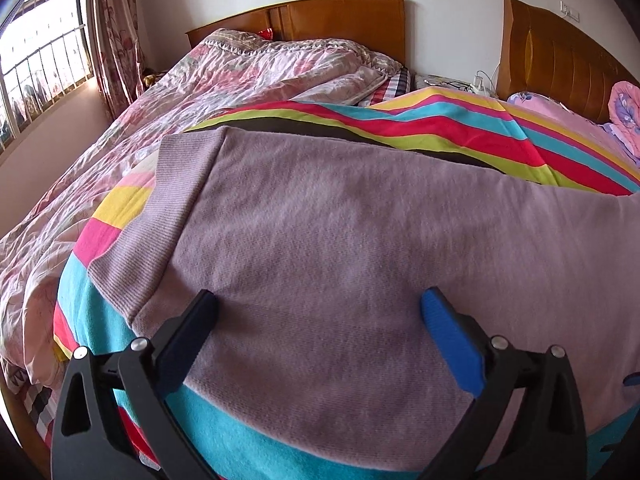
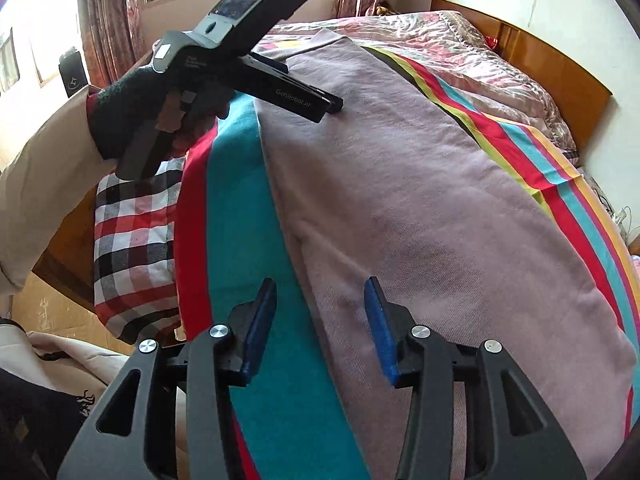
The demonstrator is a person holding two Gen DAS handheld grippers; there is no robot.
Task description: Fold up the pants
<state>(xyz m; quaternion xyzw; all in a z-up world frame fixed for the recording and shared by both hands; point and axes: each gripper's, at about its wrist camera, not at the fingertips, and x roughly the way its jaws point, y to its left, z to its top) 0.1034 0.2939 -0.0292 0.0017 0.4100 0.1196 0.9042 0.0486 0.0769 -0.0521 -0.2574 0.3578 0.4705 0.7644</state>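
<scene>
Mauve knit pants (image 1: 340, 220) lie flat across a striped blanket (image 1: 400, 128) on the bed, with the ribbed waistband (image 1: 172, 208) towards the left. My left gripper (image 1: 320, 300) hovers wide open just above the pants near the waistband, with nothing between its fingers. From the right wrist view the same pants (image 2: 420, 200) run away from me, and a gloved hand (image 2: 120, 116) holds the left gripper (image 2: 334, 106) at their far end. My right gripper (image 2: 320, 284) stands partly open over the pants' near left edge and grips nothing.
A crumpled floral quilt (image 1: 200, 88) covers the bed beyond the blanket, below a wooden headboard (image 1: 344, 16). A second headboard (image 1: 560, 60) stands at the right. A plaid sheet (image 2: 132, 232) hangs over the bed's edge. A barred window (image 1: 40, 60) is at the left.
</scene>
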